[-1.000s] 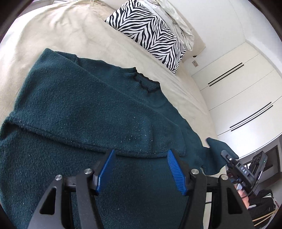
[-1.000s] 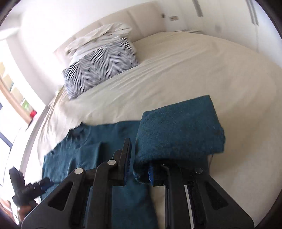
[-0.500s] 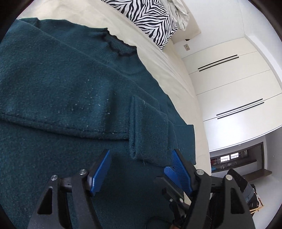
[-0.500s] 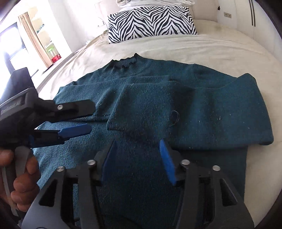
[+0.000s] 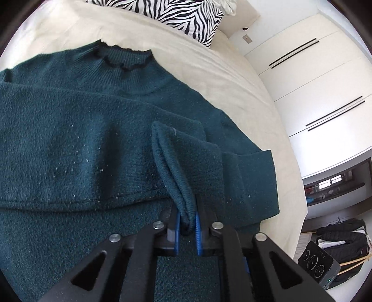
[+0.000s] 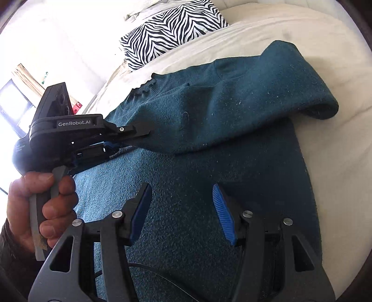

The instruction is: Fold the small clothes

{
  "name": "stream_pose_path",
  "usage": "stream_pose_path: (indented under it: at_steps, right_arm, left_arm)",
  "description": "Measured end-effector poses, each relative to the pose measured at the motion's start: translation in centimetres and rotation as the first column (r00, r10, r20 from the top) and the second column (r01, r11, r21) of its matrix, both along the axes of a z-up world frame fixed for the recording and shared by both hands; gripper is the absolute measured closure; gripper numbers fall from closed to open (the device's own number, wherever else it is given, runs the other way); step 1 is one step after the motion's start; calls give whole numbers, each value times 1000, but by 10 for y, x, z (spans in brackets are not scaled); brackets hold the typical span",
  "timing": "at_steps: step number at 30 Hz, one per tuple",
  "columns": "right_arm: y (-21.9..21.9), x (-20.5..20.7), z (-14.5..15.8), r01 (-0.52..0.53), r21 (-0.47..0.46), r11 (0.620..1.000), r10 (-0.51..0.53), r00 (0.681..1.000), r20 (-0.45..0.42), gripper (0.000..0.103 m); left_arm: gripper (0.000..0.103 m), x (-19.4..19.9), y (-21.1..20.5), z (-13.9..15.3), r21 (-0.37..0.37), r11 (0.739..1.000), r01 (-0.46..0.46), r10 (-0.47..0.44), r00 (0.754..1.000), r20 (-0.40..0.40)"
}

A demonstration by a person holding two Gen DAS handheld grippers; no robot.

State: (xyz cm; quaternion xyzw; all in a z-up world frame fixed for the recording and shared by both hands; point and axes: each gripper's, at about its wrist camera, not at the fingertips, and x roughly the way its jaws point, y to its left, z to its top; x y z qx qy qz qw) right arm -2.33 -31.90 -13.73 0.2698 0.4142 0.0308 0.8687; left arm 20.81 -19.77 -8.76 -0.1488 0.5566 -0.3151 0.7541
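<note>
Closest to my left camera, the left gripper has just clamped down: its blue fingers pinch the ribbed cuff of a sleeve, the knit bunched between the pads. In my right view the same gripper reaches in from the left edge, held by a hand wrapped around its grey handle, with its tip buried in the folded sleeve's end.

My right gripper hangs over the lower body of the sweater with its fingers spread apart and nothing between them; I see only flat knit behind the gap, and I cannot tell whether the tips touch the cloth.

The dark teal sweater lies spread on the cream bed. The sleeve held on the left is folded across the chest, and the other sleeve lies doubled over from the right shoulder, its fold rounded near the bed's edge. Beyond the sleeves, the frilled collar points toward the headboard end.

Farther up the bed sits a zebra-striped pillow, with pale bedding bunched behind it. Past the bed in my left view stand white wardrobe doors with thin dark handles, and a small black device sits at the lower right.
</note>
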Motion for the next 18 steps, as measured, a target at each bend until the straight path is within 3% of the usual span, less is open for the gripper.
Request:
stream_pose_path:
  at_steps: [6, 10, 14, 18]
  right_arm:
    - [1, 5, -1, -3, -4, 1000, 3, 1000, -3, 50]
    - [-3, -4, -1, -6, 3, 1000, 6, 1000, -6, 50]
    - [-5, -6, -3, -5, 5, 1000, 5, 1000, -15, 50]
    - [-1, 3, -3, -9, -13, 1000, 9, 1000, -23, 50]
  left_arm:
    - [93, -3, 17, 41, 11, 1000, 14, -16, 991, 136]
    - [93, 5, 48, 64, 67, 998, 2, -18, 970, 241]
    - [93, 21, 90, 58, 92, 995, -49, 24, 966, 257]
    - [93, 38, 121, 34, 122, 986, -114, 82, 967, 239]
